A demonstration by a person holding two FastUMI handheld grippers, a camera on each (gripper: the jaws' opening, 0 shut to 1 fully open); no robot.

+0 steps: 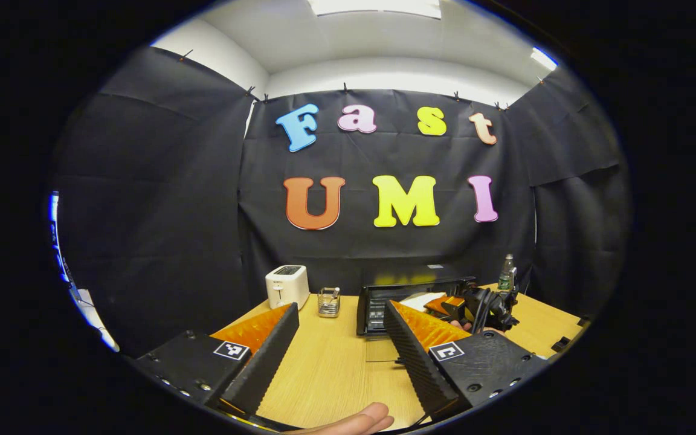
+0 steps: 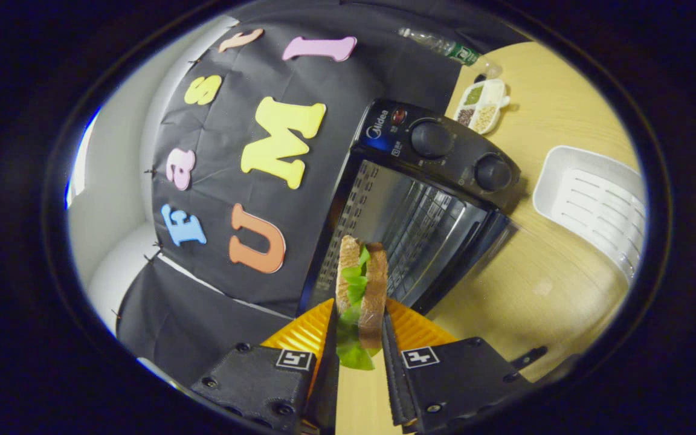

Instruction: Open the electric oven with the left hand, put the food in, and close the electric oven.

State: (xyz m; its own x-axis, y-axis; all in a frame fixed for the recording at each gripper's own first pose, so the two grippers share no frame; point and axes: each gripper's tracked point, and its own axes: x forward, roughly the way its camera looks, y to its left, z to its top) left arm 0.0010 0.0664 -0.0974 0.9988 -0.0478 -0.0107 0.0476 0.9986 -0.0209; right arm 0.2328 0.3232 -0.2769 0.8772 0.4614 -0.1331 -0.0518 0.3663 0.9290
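The black electric oven point(image 2: 444, 151) stands with its door down and its wire rack showing. My right gripper point(image 2: 358, 305) is shut on a sandwich point(image 2: 361, 278) of brown bread and green lettuce, held on edge just before the oven's mouth. In the left gripper view the oven point(image 1: 373, 302) sits mid-table with its glass door point(image 1: 381, 349) lying flat toward me. My left gripper point(image 1: 341, 308) is open with nothing between its fingers, back from the oven and to its left. The right gripper point(image 1: 481, 305) and the hand holding it are at the oven's right front.
A white toaster point(image 1: 286, 286) and a small clear holder point(image 1: 328, 301) stand left of the oven. A bottle point(image 1: 506, 275) stands behind its right side. A white tray point(image 2: 596, 199) and a small divided dish point(image 2: 481, 106) lie beside the oven. A fingertip point(image 1: 354, 420) shows low in the left gripper view.
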